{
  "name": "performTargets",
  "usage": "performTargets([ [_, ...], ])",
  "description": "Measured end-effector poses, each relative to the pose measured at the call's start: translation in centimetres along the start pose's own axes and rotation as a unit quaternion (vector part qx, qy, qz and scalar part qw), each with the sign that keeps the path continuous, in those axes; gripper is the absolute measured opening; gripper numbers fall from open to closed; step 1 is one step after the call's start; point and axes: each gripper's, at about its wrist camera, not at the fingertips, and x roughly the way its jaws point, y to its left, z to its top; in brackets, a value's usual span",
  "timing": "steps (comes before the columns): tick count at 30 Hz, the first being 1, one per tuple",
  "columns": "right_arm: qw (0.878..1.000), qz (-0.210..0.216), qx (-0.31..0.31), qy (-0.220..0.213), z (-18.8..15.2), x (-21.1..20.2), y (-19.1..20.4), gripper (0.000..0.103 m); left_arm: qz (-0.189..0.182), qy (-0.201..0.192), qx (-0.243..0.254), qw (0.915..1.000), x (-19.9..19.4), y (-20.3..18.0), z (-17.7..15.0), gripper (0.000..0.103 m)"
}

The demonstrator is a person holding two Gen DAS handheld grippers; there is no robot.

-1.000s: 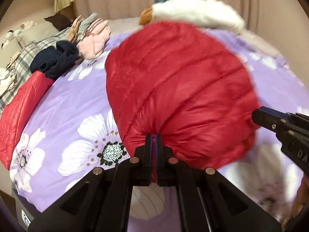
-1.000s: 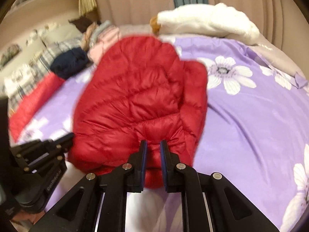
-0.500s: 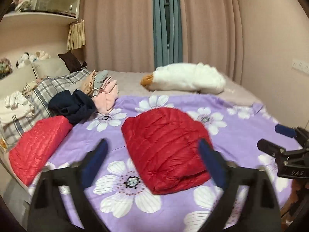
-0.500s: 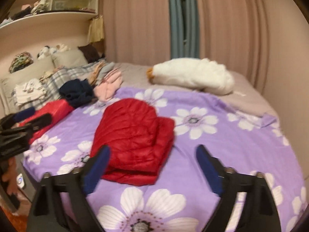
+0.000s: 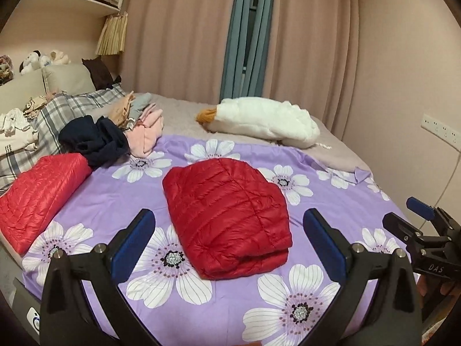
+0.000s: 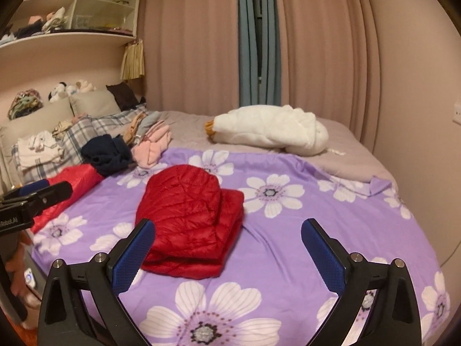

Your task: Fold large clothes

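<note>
- Centrally on the purple flowered bedspread (image 5: 219, 317) lies the red quilted jacket (image 5: 227, 216), folded into a thick rectangular bundle; its layers show at the near edge, while sleeves and collar are tucked out of sight.
- Nothing touches the jacket: both grippers are held above the near end of the bed, apart from it.
- Left gripper (image 5: 229, 246): jaws spread wide, blue pads facing each other, nothing between them; its handle and the holding hand are cut off below the picture.
- Right gripper (image 6: 227, 256): jaws far apart and opening a little more, empty; in its own view the left finger overlaps the jacket's near corner, hiding that part.
- From the left wrist view the right gripper appears at the right edge, only partly in the picture.
- A second red quilted garment (image 5: 37, 199) lies at the bed's left edge, partly under a dark navy garment (image 5: 92, 139).
- Beyond, pink clothes (image 5: 147, 135) and a white plush toy (image 5: 265, 122) lie near the curtains (image 5: 184, 43); the shelf items are too small to make out.
</note>
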Motion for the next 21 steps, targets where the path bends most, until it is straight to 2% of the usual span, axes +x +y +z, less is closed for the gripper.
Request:
performTargets([
  [4,1.000,0.006,0.014,-0.005,0.0,-0.3,-0.3,0.100,0.017,-0.019,0.007,0.9997,-0.7,0.1,-0.3,0.103],
  [7,1.000,0.003,0.023,-0.003,0.0,-0.2,-0.5,0.100,0.017,-0.026,-0.008,0.9995,-1.1,0.4,-0.3,0.103],
  [11,1.000,-0.003,0.024,-0.006,0.0,-0.2,-0.3,0.100,-0.003,-0.022,-0.004,0.9997,-1.2,0.5,-0.3,0.103],
  [21,1.000,-0.009,0.003,0.011,-0.2,0.7,0.7,0.100,0.007,-0.013,-0.013,0.9998,-0.9,1.1,-0.2,0.103],
])
